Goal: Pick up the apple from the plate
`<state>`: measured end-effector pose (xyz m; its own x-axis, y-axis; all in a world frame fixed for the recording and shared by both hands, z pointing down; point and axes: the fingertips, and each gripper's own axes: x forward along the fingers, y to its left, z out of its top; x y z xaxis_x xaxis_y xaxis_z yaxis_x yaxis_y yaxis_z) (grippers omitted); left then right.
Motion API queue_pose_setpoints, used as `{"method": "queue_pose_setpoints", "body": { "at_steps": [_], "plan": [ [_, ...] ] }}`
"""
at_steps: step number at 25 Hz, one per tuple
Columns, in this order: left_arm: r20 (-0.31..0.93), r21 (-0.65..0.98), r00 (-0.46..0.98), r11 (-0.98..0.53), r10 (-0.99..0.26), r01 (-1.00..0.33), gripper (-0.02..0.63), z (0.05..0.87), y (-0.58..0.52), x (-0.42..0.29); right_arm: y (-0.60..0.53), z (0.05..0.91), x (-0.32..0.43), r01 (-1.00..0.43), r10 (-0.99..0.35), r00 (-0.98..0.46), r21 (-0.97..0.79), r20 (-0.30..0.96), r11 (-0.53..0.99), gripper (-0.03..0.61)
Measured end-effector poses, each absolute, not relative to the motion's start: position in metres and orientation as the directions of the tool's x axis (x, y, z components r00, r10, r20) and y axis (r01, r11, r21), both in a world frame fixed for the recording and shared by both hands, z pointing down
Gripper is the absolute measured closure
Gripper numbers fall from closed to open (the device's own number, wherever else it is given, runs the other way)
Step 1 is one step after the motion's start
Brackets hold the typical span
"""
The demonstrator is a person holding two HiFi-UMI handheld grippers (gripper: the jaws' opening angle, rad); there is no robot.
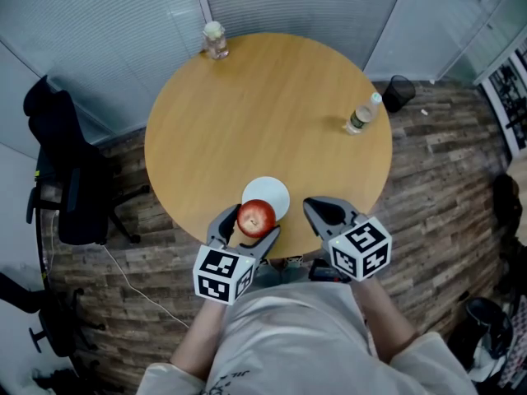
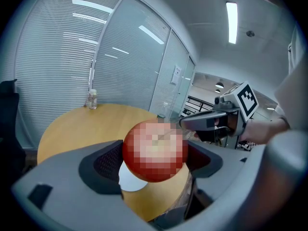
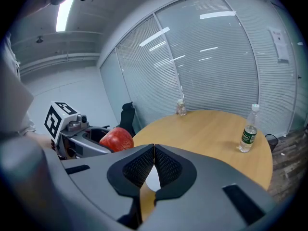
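My left gripper (image 1: pixel 249 223) is shut on a red apple (image 1: pixel 256 217), held above the near edge of the round wooden table (image 1: pixel 247 105). In the left gripper view the apple (image 2: pixel 155 150) sits between the two dark pads, lifted off the small white plate (image 2: pixel 132 182) below it. That plate (image 1: pixel 269 194) lies bare on the table just beyond the apple. My right gripper (image 1: pixel 319 211) is shut with nothing in it, its pads (image 3: pixel 154 166) touching, to the right of the apple (image 3: pixel 116 139) at about the same height.
A clear plastic bottle with a green label (image 1: pixel 361 114) stands at the table's right edge. A small glass jar (image 1: pixel 215 40) stands at the far left edge. A black office chair (image 1: pixel 70 179) is on the left, a dark bin (image 1: pixel 399 92) beyond the table on the right.
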<state>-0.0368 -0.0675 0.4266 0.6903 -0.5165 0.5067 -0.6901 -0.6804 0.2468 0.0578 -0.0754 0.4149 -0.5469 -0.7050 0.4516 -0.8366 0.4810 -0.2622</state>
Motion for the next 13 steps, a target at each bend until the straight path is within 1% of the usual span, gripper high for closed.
{"method": "queue_pose_setpoints", "body": {
  "at_steps": [13],
  "plan": [
    [0.508, 0.244, 0.688, -0.679, -0.518, -0.692, 0.218, 0.4277, -0.0665, -0.0368, -0.0740, 0.4174, 0.0562, -0.834, -0.700, -0.551, -0.266, 0.454, 0.484, 0.548]
  ]
}}
